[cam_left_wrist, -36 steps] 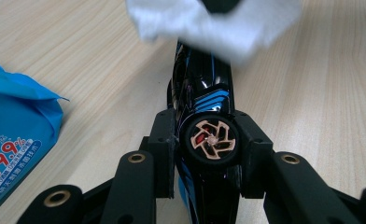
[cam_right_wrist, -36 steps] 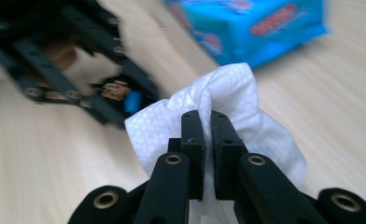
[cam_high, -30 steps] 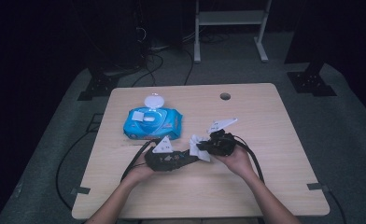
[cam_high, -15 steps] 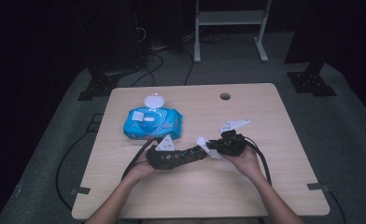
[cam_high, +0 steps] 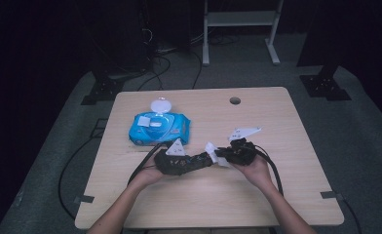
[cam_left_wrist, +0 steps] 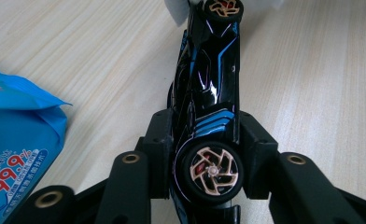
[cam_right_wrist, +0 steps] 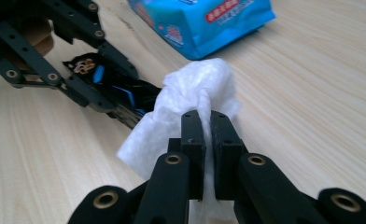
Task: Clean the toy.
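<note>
**A:** What's on the wooden table point(cam_high: 286, 195)?

**B:** A blue wipes pack point(cam_high: 159, 127) at the back left. In front of it, the left gripper point(cam_left_wrist: 208, 140) clamps a black-and-blue toy car point(cam_left_wrist: 209, 93) around its middle; its jaws have just eased slightly, car between them.

**A:** And the right gripper point(cam_right_wrist: 207, 128)?

**B:** Pinched shut on a white wipe point(cam_right_wrist: 190, 98). A second ago it was angled behind the car; now it faces the car's front end, wipe touching it. Wiping seems underway.
</note>
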Demonstrator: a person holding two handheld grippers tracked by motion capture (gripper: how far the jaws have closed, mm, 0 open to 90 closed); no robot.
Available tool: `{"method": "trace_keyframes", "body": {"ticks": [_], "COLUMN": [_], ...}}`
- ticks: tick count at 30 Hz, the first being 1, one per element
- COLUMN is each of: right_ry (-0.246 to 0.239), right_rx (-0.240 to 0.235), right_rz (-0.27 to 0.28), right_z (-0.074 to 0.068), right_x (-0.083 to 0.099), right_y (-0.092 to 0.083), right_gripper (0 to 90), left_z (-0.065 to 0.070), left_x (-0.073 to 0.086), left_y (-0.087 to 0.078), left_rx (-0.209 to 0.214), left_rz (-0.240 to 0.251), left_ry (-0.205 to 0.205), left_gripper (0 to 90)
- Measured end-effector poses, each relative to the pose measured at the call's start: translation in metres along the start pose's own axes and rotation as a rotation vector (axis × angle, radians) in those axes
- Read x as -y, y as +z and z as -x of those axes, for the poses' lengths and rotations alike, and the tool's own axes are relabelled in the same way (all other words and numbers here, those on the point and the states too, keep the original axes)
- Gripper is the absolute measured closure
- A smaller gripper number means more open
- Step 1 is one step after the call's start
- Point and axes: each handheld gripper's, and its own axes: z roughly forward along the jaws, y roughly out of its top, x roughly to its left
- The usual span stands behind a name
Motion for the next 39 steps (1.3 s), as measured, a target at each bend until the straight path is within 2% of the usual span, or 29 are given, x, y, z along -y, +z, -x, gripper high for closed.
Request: {"method": "trace_keyframes", "body": {"ticks": [1,3,5,7,8,9,10,11,12,13,16,18,21,24,25,27,29,30,31,33,35,39], "right_ry": [-0.023,-0.027,-0.042,-0.025,-0.035,-0.054,-0.052,-0.052,-0.052,-0.053,-0.012,0.017,0.017,0.004,0.013,0.018,0.028,0.029,0.033,0.038,0.058,0.078], "right_rx": [-0.006,-0.004,-0.028,-0.109,-0.147,-0.142,-0.138,-0.134,-0.134,-0.115,-0.061,-0.073,-0.094,-0.106,-0.115,-0.119,-0.124,-0.123,-0.123,-0.119,-0.122,-0.134], "right_rz": [0.002,0.006,0.015,0.025,0.020,0.021,0.027,0.030,0.030,0.037,0.031,0.020,0.015,0.015,0.016,0.020,0.020,0.015,0.019,0.020,0.036,0.074], "right_z": [-0.005,-0.007,-0.011,-0.011,-0.013,-0.015,-0.016,-0.015,-0.015,-0.014,-0.004,0.000,-0.003,-0.006,-0.006,-0.004,-0.003,-0.002,-0.002,0.000,0.004,0.009], "right_x": [-0.002,-0.003,-0.005,-0.005,-0.003,-0.003,-0.003,-0.003,-0.003,-0.001,0.009,0.014,0.017,0.014,0.014,0.014,0.014,0.015,0.015,0.015,0.015,0.013], "right_y": [0.005,0.007,0.012,0.015,0.019,0.021,0.022,0.021,0.021,0.020,0.014,0.014,0.016,0.019,0.021,0.021,0.021,0.021,0.021,0.020,0.016,0.007], "right_gripper": [84.9,84.9,84.9,84.9,84.9,84.9,84.9,84.9,84.9,84.8,84.9,84.9,84.8,84.8,84.8,84.8,84.8,84.8,84.8,84.8,84.8,84.8], "left_z": [0.000,0.002,0.000,-0.002,-0.002,-0.002,-0.001,0.001,0.001,0.001,0.001,0.001,0.004,0.008,0.009,0.010,0.011,0.011,0.011,0.013,0.014,0.014], "left_x": [-0.002,-0.006,-0.010,-0.012,-0.013,-0.013,-0.014,-0.014,-0.014,-0.014,-0.016,-0.018,-0.024,-0.031,-0.034,-0.037,-0.039,-0.041,-0.042,-0.042,-0.041,-0.039], "left_y": [0.000,0.001,0.000,0.000,0.000,0.001,0.002,0.002,0.002,0.001,0.002,0.004,0.013,0.020,0.024,0.028,0.030,0.029,0.029,0.027,0.025,0.016], "left_rx": [0.003,-0.018,-0.033,-0.027,-0.026,-0.027,-0.029,-0.038,-0.038,-0.025,-0.022,-0.016,-0.008,-0.020,-0.036,-0.068,-0.067,-0.053,-0.049,-0.064,-0.071,-0.047], "left_rz": [-0.012,-0.041,-0.055,-0.054,-0.064,-0.071,-0.079,-0.090,-0.090,-0.097,-0.105,-0.113,-0.138,-0.176,-0.216,-0.269,-0.284,-0.291,-0.285,-0.268,-0.234,-0.136], "left_ry": [0.000,0.014,0.004,-0.003,-0.002,0.007,0.010,0.032,0.032,0.035,0.051,0.047,0.054,0.068,0.078,0.110,0.124,0.119,0.116,0.139,0.134,0.120], "left_gripper": [53.9,52.7,48.7,48.6,48.3,48.1,50.1,50.7,52.3,52.3,53.6,52.0,48.1,43.9,43.7,48.6,51.6,54.8,56.1,57.0,57.1,57.1]}}
